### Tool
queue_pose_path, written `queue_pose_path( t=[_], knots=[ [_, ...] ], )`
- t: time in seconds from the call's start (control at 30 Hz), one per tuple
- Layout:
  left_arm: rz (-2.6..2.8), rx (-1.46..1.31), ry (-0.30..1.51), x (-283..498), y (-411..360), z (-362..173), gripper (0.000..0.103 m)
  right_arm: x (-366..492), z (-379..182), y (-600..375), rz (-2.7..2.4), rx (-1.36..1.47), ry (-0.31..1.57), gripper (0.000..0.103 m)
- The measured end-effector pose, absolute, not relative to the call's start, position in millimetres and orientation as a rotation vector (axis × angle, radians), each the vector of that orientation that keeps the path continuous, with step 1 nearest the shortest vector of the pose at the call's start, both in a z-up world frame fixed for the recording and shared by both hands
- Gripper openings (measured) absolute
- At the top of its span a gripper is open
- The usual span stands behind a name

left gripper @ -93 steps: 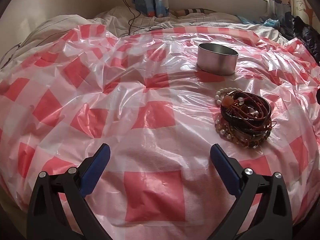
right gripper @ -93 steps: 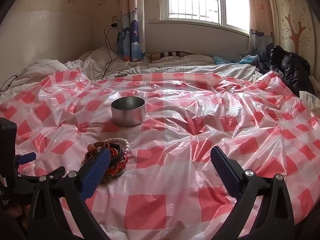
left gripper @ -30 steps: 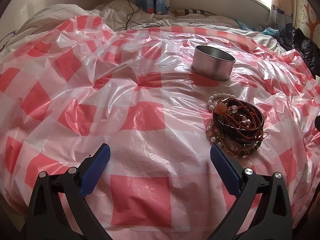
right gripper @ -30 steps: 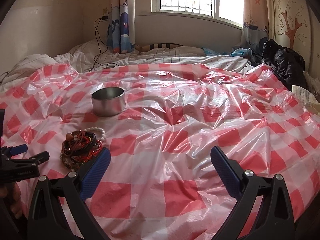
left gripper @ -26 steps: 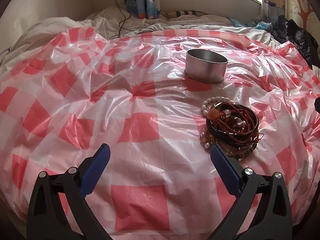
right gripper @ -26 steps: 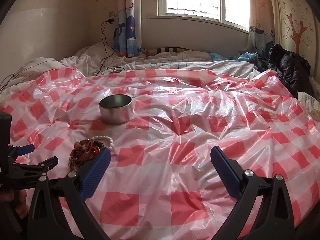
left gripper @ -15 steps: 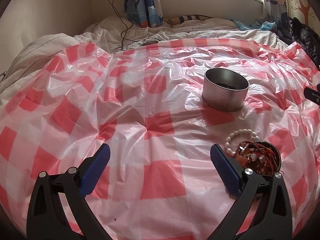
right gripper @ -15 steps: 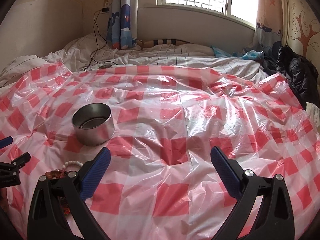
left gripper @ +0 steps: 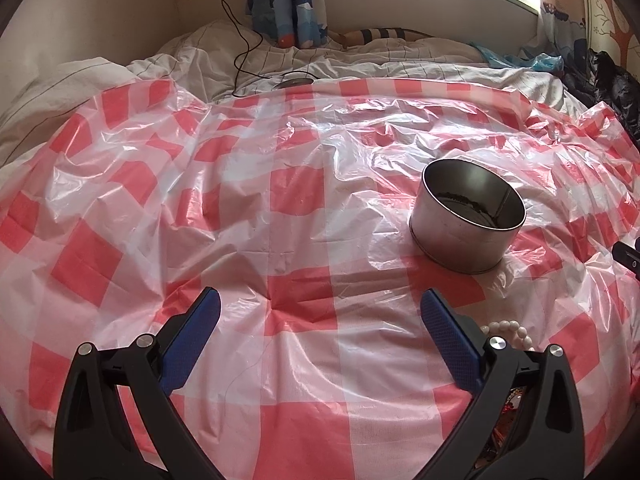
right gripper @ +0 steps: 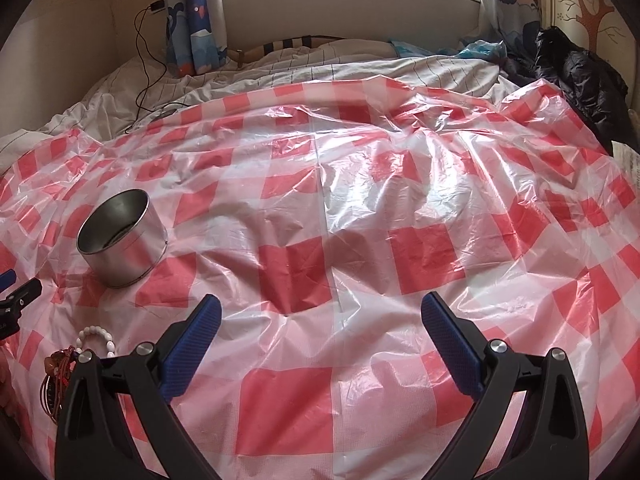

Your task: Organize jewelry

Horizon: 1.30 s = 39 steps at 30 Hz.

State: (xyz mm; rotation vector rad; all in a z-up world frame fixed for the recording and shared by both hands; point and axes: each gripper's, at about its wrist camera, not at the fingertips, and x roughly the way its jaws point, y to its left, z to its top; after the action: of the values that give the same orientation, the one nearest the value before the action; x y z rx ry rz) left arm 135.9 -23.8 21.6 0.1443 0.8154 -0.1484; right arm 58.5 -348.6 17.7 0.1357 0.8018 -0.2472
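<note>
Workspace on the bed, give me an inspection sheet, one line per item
Surface: wrinkled red-check plastic sheet over the bed.
Job's things: open tin upright, something dark inside; bracelets piled in front of it, white bead bracelet at the pile's tin side.
Clutter: blue bag.
Grippers: left gripper and right gripper open, empty.
Cables: black cable from wall plug to bedding.
Surroundings: window, curtain, black jacket.

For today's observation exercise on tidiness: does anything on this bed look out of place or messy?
Yes. The bracelets lie in a tangled heap on the checked plastic sheet, with a white bead bracelet at the edge, not in the metal tin beyond them. The sheet is crumpled. Both grippers, left and right, are open and hold nothing.
</note>
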Motion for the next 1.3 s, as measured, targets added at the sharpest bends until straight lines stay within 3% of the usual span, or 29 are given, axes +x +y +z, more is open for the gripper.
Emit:
queue_pose_path(
  t=[0.43,0.77,1.17,1.3],
  knots=[
    [-0.157,0.156,0.804,131,-31,21,0.097,63,12,-327,-0.208,0.063,0.823,0.096],
    [-0.159,0.121,0.857,138,-28,14,0.097,76,-21,-319,-0.17,0.039,0.971,0.096],
    [-0.179,0.091,0.917,141,-28,4,0.097,76,-22,-307,-0.164,-0.021,0.978,0.096],
    [-0.201,0.072,0.912,142,-26,7,0.097,63,6,-304,-0.087,0.031,0.846,0.096]
  ],
)
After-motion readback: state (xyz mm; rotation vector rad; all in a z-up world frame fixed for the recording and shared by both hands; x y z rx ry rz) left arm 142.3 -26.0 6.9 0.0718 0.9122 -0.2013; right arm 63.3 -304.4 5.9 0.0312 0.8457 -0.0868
